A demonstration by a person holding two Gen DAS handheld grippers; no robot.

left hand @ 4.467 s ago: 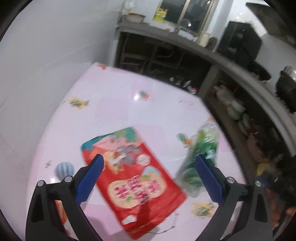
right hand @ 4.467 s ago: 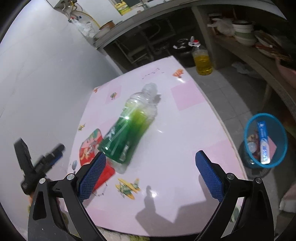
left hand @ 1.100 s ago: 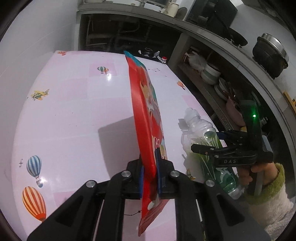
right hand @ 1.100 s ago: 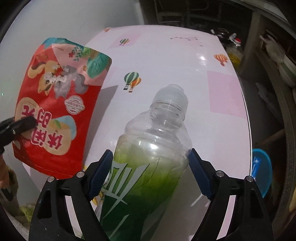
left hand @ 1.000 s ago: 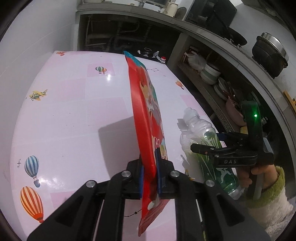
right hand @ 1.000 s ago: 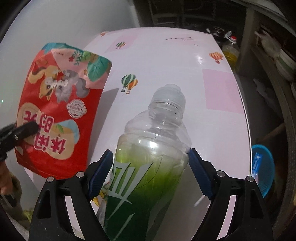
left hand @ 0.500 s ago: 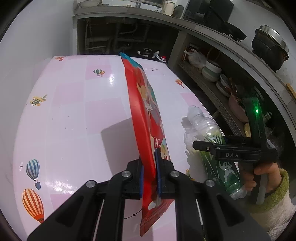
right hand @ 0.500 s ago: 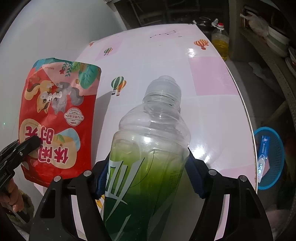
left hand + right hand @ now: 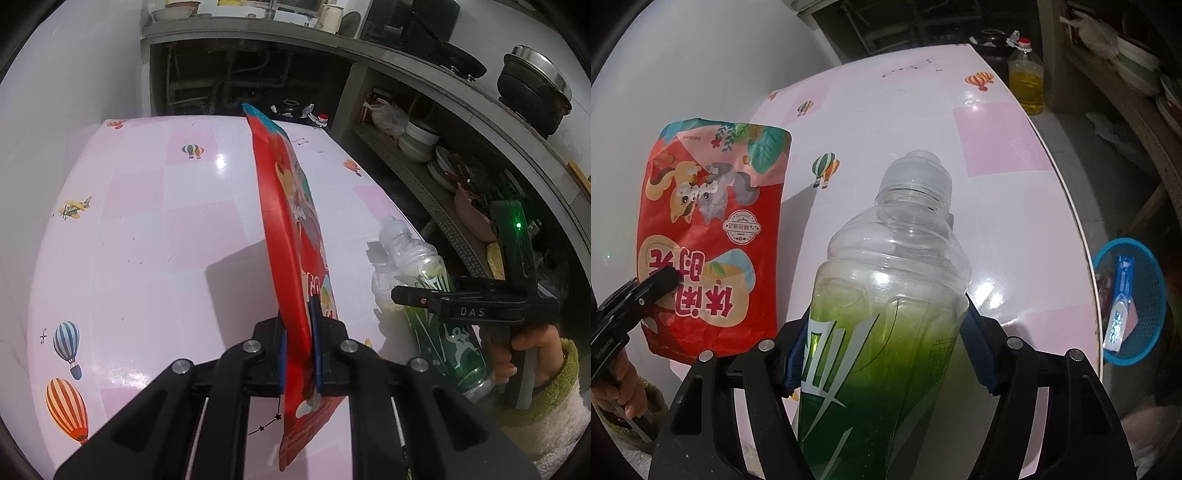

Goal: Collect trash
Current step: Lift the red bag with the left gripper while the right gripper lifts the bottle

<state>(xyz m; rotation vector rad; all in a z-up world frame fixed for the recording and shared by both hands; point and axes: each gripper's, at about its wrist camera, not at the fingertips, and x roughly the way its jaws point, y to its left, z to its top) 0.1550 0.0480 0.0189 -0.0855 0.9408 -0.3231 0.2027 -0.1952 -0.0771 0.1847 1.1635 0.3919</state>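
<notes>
The red bag (image 9: 291, 236) stands edge-on above the pink desk (image 9: 147, 229), pinched in the left gripper (image 9: 297, 354). Beside it, the green bottle (image 9: 886, 314) is clamped by the right gripper (image 9: 886, 354), jaws just closed. A blue basket (image 9: 1152, 295) sits on the floor.

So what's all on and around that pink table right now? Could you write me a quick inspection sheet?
Surface: pink table with balloon and plane prints, glossy.
Job's things: red snack bag and green-labelled plastic bottle, both in grippers; blue basket on the floor beside the table, already holding trash.
Clutter: nothing seen on the table.
Grippers: left gripper shut on the bag's lower part; right gripper jaws have just been closing, pads now against the bottle.
Cables: nothing seen.
Surroundings: oil bottle on the floor, shelves with bowls, dark pot on the counter.
</notes>
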